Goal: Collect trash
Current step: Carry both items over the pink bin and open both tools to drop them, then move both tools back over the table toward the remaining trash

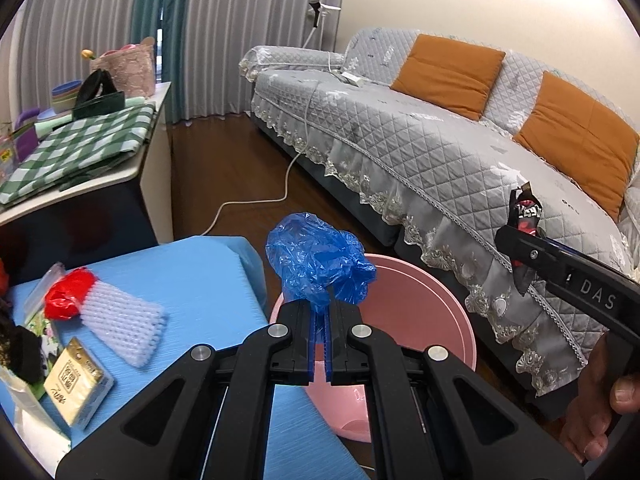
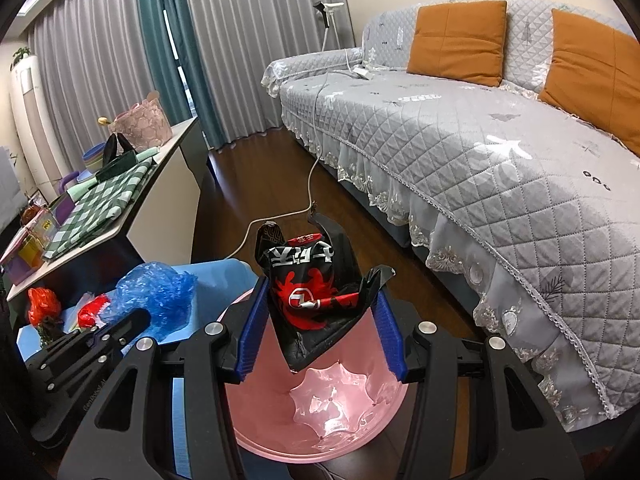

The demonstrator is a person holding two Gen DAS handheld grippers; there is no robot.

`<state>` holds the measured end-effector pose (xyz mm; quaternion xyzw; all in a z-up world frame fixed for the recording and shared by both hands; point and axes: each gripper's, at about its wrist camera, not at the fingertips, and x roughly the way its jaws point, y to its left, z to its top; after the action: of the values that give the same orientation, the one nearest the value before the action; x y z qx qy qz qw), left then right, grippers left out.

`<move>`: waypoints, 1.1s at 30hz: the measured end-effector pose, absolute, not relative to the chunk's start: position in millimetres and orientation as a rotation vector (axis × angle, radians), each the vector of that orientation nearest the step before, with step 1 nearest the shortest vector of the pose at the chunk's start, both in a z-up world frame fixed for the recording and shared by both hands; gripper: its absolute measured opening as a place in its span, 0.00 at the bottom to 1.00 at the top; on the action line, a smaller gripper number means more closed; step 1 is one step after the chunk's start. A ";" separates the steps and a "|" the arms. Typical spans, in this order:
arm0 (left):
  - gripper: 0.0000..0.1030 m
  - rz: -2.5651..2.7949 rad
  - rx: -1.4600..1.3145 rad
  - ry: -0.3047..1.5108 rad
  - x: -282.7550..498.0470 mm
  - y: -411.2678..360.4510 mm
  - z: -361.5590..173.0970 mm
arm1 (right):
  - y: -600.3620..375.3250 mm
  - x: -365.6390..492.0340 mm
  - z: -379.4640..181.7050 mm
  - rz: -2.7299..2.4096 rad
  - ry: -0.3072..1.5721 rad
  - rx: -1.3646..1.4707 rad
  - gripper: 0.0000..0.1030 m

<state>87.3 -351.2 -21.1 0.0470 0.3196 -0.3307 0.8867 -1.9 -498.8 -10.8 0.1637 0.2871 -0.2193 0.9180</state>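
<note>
My left gripper [image 1: 320, 312] is shut on a crumpled blue plastic bag [image 1: 318, 262] and holds it over the near rim of the pink bin [image 1: 420, 304]. My right gripper [image 2: 320, 312] stands wide open above the pink bin [image 2: 320, 420], and a black and red snack wrapper [image 2: 316, 292] sits between its fingers, touching both pads. The wrapper [image 1: 524, 216] also shows in the left wrist view at the right gripper's tip. The blue bag [image 2: 154, 292] shows at the left in the right wrist view.
On the blue table [image 1: 192, 280] lie a white foam net [image 1: 124, 320], a red wrapper [image 1: 66, 294] and a gold packet [image 1: 76, 382]. A grey sofa [image 1: 440, 152] with orange cushions stands right. A white cable [image 1: 256, 200] crosses the floor. A side table [image 1: 80, 152] stands left.
</note>
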 end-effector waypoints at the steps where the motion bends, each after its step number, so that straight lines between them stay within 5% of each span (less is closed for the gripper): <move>1: 0.03 -0.689 0.100 0.666 87.9 -352.9 -21.9 | -499.3 -1.5 -11.2 -0.450 0.591 0.339 0.49; 10: 0.05 -0.724 0.110 0.699 93.1 -363.4 -30.1 | -500.2 3.1 -16.0 -0.442 0.608 0.355 0.52; 11: 0.16 -0.724 0.117 0.709 93.8 -365.2 -32.5 | -500.0 3.6 -17.1 -0.444 0.615 0.357 0.58; 12: 0.41 -0.714 0.120 0.710 94.2 -365.0 -33.7 | -501.0 4.3 -18.1 -0.449 0.620 0.359 0.68; 14: 0.51 -0.702 0.104 0.708 95.1 -361.8 -35.3 | -502.0 3.7 -18.8 -0.465 0.621 0.364 0.75; 24: 0.51 -0.672 0.070 0.721 93.0 -344.6 -34.7 | -501.5 1.0 -14.2 -0.461 0.607 0.377 0.79; 33: 0.45 -0.615 0.054 0.672 76.6 -301.5 -8.8 | -472.9 0.2 8.1 -0.365 0.538 0.354 0.66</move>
<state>76.6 -301.5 -8.8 0.0263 0.3244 -0.2971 0.8977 0.2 -472.9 8.1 0.1731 0.2627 -0.1784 0.9323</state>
